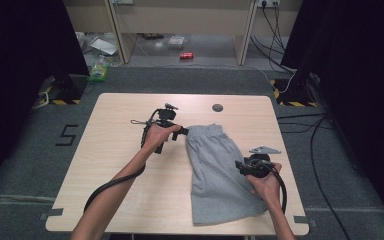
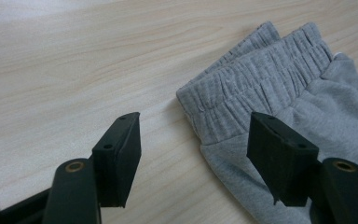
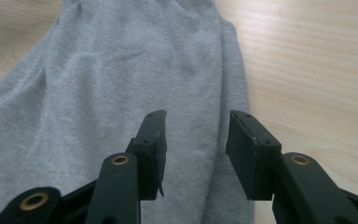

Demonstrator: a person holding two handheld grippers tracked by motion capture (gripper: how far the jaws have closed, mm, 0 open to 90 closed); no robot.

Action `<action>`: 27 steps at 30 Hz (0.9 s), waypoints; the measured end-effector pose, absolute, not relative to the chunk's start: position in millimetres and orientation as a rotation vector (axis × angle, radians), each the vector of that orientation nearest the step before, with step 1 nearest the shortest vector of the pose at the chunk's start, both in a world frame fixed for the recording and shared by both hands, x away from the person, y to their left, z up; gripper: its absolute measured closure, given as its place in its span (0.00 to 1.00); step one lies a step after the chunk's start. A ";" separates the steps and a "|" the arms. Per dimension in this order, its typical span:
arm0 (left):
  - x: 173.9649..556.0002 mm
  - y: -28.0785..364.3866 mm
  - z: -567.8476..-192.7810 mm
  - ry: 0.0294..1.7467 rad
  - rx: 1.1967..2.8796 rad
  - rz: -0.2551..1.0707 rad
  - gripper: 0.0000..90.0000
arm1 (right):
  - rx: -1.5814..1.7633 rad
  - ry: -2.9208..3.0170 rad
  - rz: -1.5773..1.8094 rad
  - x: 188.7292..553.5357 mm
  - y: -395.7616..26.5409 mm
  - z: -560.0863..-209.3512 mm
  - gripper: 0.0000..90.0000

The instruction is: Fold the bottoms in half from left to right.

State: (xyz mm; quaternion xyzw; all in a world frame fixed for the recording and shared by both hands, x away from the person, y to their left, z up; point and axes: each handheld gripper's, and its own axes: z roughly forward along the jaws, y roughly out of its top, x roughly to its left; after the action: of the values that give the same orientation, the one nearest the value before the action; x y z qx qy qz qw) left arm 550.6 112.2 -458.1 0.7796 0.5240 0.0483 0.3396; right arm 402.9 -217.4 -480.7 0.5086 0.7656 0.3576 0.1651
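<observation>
Grey shorts (image 1: 215, 170) lie flat on the wooden table (image 1: 120, 170), elastic waistband toward the far side. My left gripper (image 1: 182, 131) is at the waistband's left corner. In the left gripper view its jaws (image 2: 193, 140) stand open, with the waistband corner (image 2: 223, 107) just ahead of the gap and neither pad pressing on it. My right gripper (image 1: 240, 165) is over the right edge of the shorts. In the right gripper view its jaws (image 3: 196, 144) are apart above the grey cloth (image 3: 121, 70), with nothing clamped between them.
A small round grey cap (image 1: 217, 107) sits in the tabletop near the far edge. Bare wood lies left of the shorts. On the floor beyond the table are a red can (image 1: 186, 55), cables and two black stand bases (image 1: 65, 90).
</observation>
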 end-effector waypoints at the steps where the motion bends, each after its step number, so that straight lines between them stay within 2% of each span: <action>1: 550.7 112.9 -458.3 1.366 2.030 0.125 0.38 | 1.467 2.187 1.024 405.6 -216.9 -482.7 0.64; 4: 551.0 114.6 -458.0 1.368 2.030 0.125 0.38 | 1.495 2.209 1.001 414.2 -217.8 -491.8 0.66; 7: 551.7 117.1 -457.8 1.369 2.030 0.124 0.38 | 1.516 2.222 1.035 419.5 -220.8 -496.0 0.72; 11: 552.9 119.7 -458.9 1.381 2.024 0.125 0.38 | 1.520 2.248 1.062 423.7 -223.2 -499.6 0.89; 13: 553.1 120.4 -459.7 1.382 2.024 0.124 0.38 | 1.513 2.254 1.051 423.5 -223.3 -499.9 0.93; 22: 553.2 116.1 -458.3 1.375 2.027 0.124 0.38 | 1.499 2.153 1.095 421.7 -235.0 -477.7 0.96; 27: 552.6 112.5 -458.7 1.370 2.031 0.124 0.38 | 1.544 2.157 1.028 430.7 -241.7 -489.0 0.95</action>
State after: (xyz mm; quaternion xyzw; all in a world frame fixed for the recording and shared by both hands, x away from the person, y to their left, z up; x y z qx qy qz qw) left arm 552.6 112.5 -458.7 0.7793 0.5258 0.0474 0.3375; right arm 430.7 -241.7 -489.0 0.5368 0.7499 0.3574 0.1475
